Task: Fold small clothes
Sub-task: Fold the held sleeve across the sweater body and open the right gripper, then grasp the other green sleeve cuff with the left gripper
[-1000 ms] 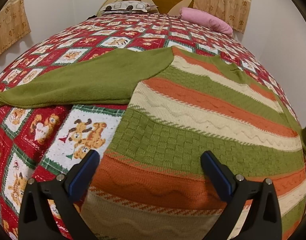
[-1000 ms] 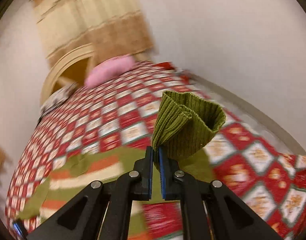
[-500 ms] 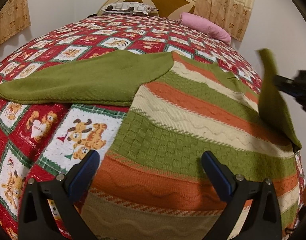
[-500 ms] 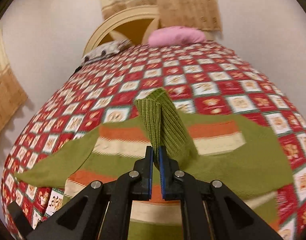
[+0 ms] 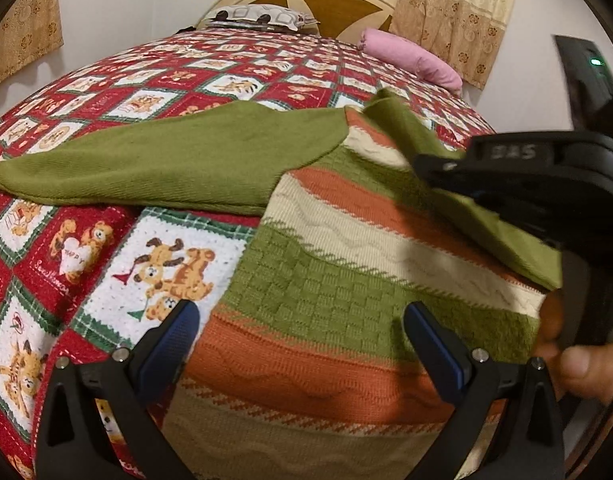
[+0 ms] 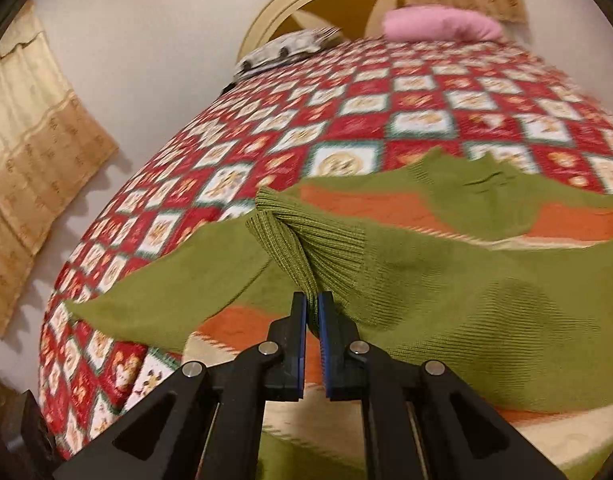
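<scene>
- Two grippers are in play: my right gripper (image 6: 312,316) has its jaws closed on the ribbed cuff (image 6: 290,236) of the sweater's right sleeve (image 6: 466,292), and my left gripper (image 5: 298,332) hangs with jaws wide apart, holding nothing, over the hem end.
- Half a second ago the cuff stood high above the knit; a second ago it was out past the sweater's edge, over the quilt. Now it is low and the sleeve drapes across the striped body.
- In the left view, the right gripper (image 5: 438,172) has come from the frame's edge to over the upper chest.
- I judge the first sleeve fold is nearly laid; letting go of the cuff looks like the next call.
- The sweater (image 5: 346,280) lies flat on the quilt (image 5: 118,92), collar toward the headboard, hem nearest the left gripper.
- The left sleeve (image 5: 146,164) is spread out sideways on the quilt, not yet folded.
- Hard to read: the right view is motion-blurred, so I cannot tell whether the cuff touches the body.
- The hem is cut off at the left view's bottom, and the sweater's right edge is hidden behind the right gripper and the hand (image 5: 578,364).
</scene>
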### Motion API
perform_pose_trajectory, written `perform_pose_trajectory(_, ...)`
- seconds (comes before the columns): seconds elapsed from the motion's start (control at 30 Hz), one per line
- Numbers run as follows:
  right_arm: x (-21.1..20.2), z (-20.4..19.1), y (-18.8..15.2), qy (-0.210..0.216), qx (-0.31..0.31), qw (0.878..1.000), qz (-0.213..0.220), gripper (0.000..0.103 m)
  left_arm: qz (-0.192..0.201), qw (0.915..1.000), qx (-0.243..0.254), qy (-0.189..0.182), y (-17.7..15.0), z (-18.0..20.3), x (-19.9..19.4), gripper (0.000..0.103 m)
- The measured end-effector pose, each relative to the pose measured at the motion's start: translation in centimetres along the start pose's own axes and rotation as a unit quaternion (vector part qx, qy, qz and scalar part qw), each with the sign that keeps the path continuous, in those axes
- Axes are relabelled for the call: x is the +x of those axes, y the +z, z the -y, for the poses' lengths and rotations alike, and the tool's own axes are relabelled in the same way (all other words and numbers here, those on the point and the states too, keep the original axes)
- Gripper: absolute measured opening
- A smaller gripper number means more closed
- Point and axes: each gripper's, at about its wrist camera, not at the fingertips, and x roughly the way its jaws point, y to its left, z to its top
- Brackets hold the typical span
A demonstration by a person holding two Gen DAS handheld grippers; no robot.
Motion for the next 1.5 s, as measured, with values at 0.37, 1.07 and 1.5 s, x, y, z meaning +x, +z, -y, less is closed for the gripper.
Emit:
perform_pose_trajectory(0.37, -7.1, 2.8, -1.0, 0.013, 0.001, 0.999, 0.035, 0.016, 0.001, 1.0, -0.002, -0.002, 0.0, -0.2, 0.1, 0.103)
perform_pose_trajectory(1.07, -14.2, 19.9, -8.0, -0.222, 0.112, 0.967, 0.056, 0.005, -0.021, 0.9982, 0.053, 0.018, 0.9, 2.0, -0.5, 0.103)
perform_pose_trajectory(1.5, -14.5, 20.4, -8.6, -0.199, 0.125, 0.97, 0.068, 0.006, -0.04, 0.98, 0.065, 0.184, 9.3, 5.2, 8.7, 0.103)
